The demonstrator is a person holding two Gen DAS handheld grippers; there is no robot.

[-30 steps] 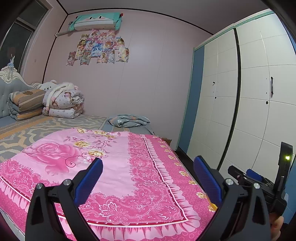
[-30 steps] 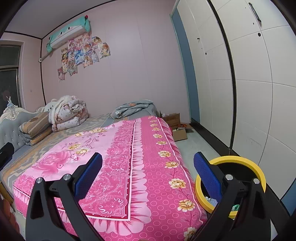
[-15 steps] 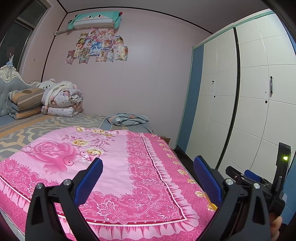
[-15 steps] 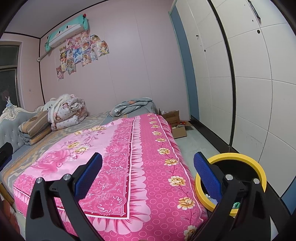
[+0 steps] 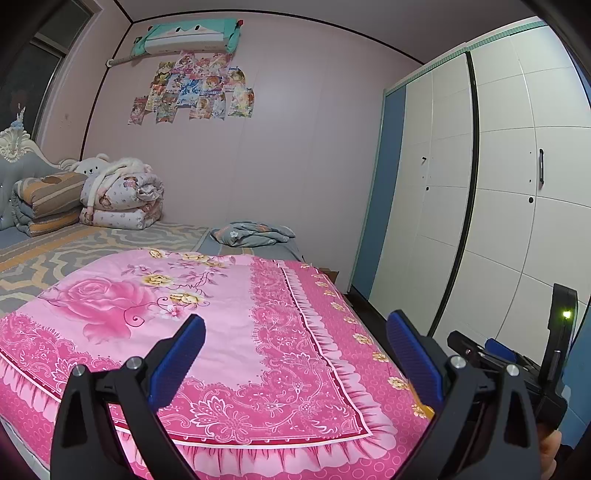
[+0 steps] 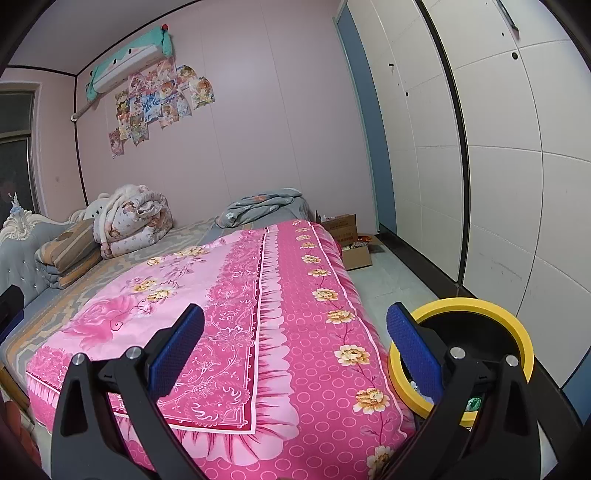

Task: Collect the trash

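My left gripper point(image 5: 295, 350) has its jaws spread wide with nothing between the blue pads point(image 5: 177, 360); it hangs above the near end of the pink floral bedspread point(image 5: 229, 332). My right gripper point(image 6: 295, 347) is just as wide apart and also empty, held over the bedspread's right-hand edge. Its right finger crosses in front of the yellow-rimmed bin point(image 6: 480, 306), which stands on the floor just beside the bed corner and near the white wardrobe point(image 6: 498, 166); a few scraps of trash point(image 6: 473, 403) show inside the bin, low against the rim, too small for me to name. On the left view the other handset point(image 5: 524, 365) sits at the right edge with a green light lit. Farther back I see folded quilts point(image 5: 118, 199) by the headboard, a grey bundle point(image 5: 255, 234) at the far side of the bed, open cardboard boxes point(image 6: 351, 236) on the floor beyond it, and posters point(image 5: 192, 92) under the wall air conditioner point(image 5: 184, 35)
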